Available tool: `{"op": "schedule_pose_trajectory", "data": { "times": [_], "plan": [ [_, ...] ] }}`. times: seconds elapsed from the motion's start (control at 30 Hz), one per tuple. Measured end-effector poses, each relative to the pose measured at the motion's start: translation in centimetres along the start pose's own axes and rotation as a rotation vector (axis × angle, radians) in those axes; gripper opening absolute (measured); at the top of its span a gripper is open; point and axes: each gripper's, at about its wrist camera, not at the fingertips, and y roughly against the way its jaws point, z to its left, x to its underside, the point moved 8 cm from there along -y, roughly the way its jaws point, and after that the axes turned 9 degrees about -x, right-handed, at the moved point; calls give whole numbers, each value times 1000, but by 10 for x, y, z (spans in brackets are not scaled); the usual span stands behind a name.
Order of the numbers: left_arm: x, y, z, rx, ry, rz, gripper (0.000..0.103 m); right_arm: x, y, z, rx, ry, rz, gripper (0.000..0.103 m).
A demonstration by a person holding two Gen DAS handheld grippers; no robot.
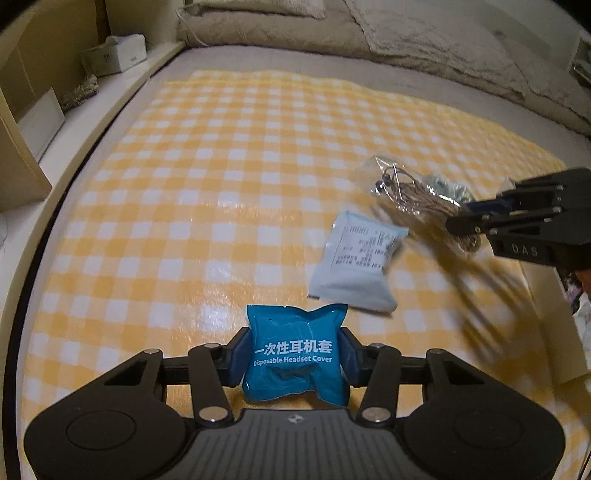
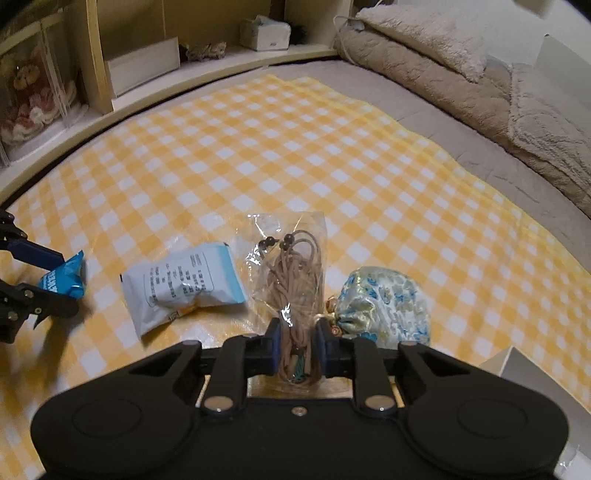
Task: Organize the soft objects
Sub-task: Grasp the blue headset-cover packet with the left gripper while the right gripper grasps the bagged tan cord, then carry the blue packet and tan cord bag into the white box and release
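My left gripper (image 1: 293, 354) is shut on a blue "Disposable Headset Cover" packet (image 1: 295, 354), held just above the yellow checked cloth (image 1: 221, 166); both also show at the left of the right wrist view (image 2: 61, 280). My right gripper (image 2: 298, 345) is shut on a clear bag of beige cord (image 2: 291, 280), lifted slightly; the same bag appears in the left wrist view (image 1: 413, 195). A white and light-blue packet (image 1: 356, 266) lies on the cloth between them (image 2: 184, 284). A floral satin pouch (image 2: 388, 306) lies right of the cord bag.
The cloth covers a grey mattress (image 2: 461, 125) with folded beige blankets (image 2: 443, 55) at the far side. Wooden shelving (image 2: 140, 70) with a tissue box (image 2: 264, 33) runs along the left edge. A cardboard box edge (image 2: 517, 365) sits at the near right.
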Motion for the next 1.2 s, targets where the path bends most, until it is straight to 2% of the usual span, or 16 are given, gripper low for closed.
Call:
{"op": "schedule_pose_trajectory", "data": {
  "times": [0.33, 0.63, 0.93, 1.2],
  "plan": [
    [-21, 26, -12, -2, 42, -89, 51, -3, 38, 0, -5, -34, -74, 20],
    [-47, 50, -39, -7, 81, -180, 51, 1, 91, -20, 21, -104, -171, 20],
    [-65, 61, -85, 39, 63, -224, 51, 29, 147, -63, 105, -176, -229, 20],
    [-80, 70, -138, 101, 41, -258, 51, 63, 183, -100, 185, -241, -238, 20]
  ]
}}
